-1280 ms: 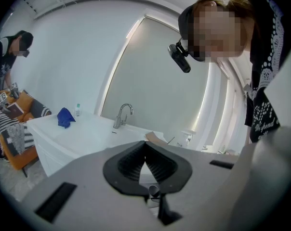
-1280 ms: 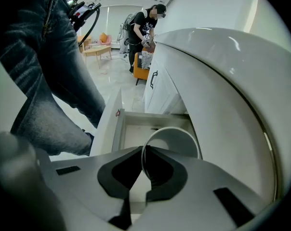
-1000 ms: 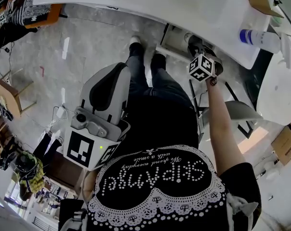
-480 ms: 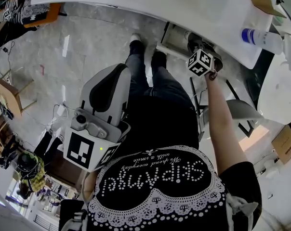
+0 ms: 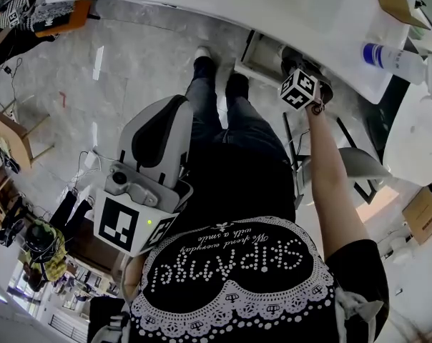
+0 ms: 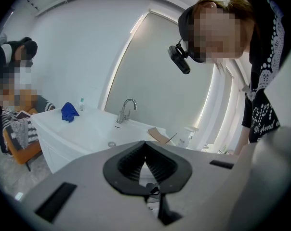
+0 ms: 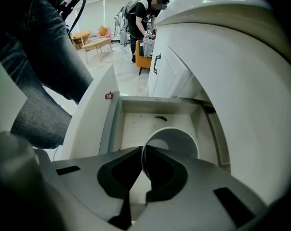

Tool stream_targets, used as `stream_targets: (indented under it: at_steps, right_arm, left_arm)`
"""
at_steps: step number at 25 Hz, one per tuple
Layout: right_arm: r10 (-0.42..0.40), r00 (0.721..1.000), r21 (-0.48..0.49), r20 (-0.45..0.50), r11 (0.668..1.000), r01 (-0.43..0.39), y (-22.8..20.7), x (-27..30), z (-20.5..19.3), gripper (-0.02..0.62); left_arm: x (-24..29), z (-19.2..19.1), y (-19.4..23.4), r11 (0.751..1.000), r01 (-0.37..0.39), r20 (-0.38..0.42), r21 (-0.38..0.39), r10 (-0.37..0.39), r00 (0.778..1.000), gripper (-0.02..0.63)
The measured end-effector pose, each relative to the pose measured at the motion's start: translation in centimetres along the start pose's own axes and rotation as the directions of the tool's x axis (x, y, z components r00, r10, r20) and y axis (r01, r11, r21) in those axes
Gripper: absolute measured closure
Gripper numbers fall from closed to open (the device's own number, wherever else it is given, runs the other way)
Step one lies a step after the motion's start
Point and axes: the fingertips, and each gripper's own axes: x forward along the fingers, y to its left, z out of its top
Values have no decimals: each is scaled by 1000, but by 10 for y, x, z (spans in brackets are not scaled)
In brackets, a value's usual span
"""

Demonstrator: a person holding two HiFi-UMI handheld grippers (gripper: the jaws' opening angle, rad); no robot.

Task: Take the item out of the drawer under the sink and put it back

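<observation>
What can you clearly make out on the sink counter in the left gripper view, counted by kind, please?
blue cloth: 1
bottles: 2, a small bottle and a larger bottle
faucet: 1
cardboard piece: 1
Total: 5

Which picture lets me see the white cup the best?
The right gripper view. The white cup fills its middle, rim pinched by the right gripper above the open drawer. In the head view that gripper covers it; the left gripper view faces the sink top instead.
</observation>
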Motion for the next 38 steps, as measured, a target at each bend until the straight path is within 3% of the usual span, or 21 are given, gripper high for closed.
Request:
stream_targets:
  at_steps: [11, 22, 32, 38]
  right_arm:
    - [19, 999, -43, -31, 999, -21, 2, 8, 1, 569]
    - [41, 999, 25, -23, 999, -40, 3, 8, 3, 569]
    - [44, 999, 28, -14, 999, -44, 5, 1, 6, 568]
    - [62, 998, 37, -21, 997, -61, 9, 1, 4, 523]
  left_arm:
    - [-5, -6, 3, 1000, -18, -16, -24, 17, 1000, 601]
    - [-8, -7, 3, 999, -19, -16, -35, 18, 1000, 601]
    - [-11, -4, 1, 1000, -6, 1, -29, 6, 1000, 601]
    - [-12, -3, 1, 1000, -2, 8, -28, 2, 1000, 601]
